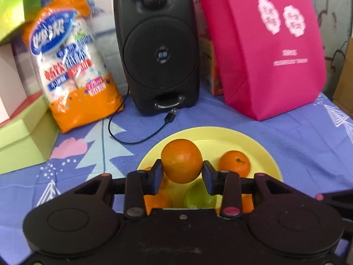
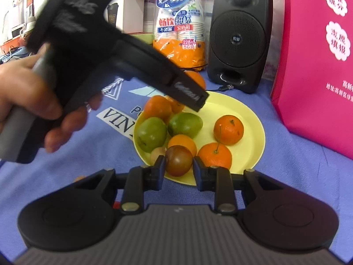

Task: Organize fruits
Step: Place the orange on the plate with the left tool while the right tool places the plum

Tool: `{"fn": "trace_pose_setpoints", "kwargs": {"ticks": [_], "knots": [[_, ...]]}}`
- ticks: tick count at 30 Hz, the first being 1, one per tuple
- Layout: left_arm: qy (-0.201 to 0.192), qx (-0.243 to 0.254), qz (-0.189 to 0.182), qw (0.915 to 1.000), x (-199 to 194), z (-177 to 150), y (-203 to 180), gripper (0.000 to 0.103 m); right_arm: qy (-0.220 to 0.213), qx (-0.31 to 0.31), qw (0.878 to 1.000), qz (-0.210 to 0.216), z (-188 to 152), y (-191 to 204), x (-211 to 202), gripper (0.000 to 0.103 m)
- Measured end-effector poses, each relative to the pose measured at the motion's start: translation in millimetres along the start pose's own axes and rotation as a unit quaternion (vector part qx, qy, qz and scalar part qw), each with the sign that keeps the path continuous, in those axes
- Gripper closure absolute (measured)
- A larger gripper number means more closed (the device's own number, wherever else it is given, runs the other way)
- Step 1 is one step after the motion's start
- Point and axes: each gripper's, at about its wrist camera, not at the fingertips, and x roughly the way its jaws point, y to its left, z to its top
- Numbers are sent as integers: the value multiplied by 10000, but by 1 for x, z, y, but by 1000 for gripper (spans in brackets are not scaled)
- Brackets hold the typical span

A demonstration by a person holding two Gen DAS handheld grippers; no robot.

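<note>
My left gripper (image 1: pixel 182 173) is shut on a large orange (image 1: pixel 182 161), held above the yellow plate (image 1: pixel 220 133). Below it lie a mandarin (image 1: pixel 235 163) and a green fruit (image 1: pixel 199 193). In the right wrist view a person's hand (image 2: pixel 33 101) holds that left gripper (image 2: pixel 193 92) over the plate's far side, its orange (image 2: pixel 196 78) mostly hidden behind a finger. My right gripper (image 2: pixel 178 165) is shut on a small red-brown fruit (image 2: pixel 178 160) at the near edge of the plate (image 2: pixel 253 119). The plate carries two green fruits (image 2: pixel 152 135) and several mandarins (image 2: pixel 228 129).
A black speaker (image 1: pixel 157 50) with a loose USB cable (image 1: pixel 169 116) stands behind the plate. A pink bag (image 1: pixel 264 44) is at the back right, and a pack of paper cups (image 1: pixel 70 66) and green boxes (image 1: pixel 22 137) at the left. A blue patterned cloth (image 1: pixel 297 145) covers the table.
</note>
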Motion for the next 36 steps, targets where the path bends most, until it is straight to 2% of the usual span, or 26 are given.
{"fn": "trace_pose_setpoints", "kwargs": {"ticks": [8,11,21,24,28,36], "knots": [[203,18,20,9998,34,8,-7,65,9,109,9997,-224,8,-14,13,77],[365,-115,-133,9992,43,8,-7,65,9,126,9996,-259,10,-18,17,77],[458,-264,-415,9977,37,0,2,65,-14,220,9994,-260,3,-21,15,77],[330,-347,-498,9976,25,0,5,63,-46,167,9995,-276,3,-18,13,71],[23,-464,-570,9973,-1,-1,14,49,-222,160,9993,-250,2,-14,0,68],[-473,-540,-419,9965,-60,-5,27,49,-365,281,9985,-289,-11,-14,-28,68]]}}
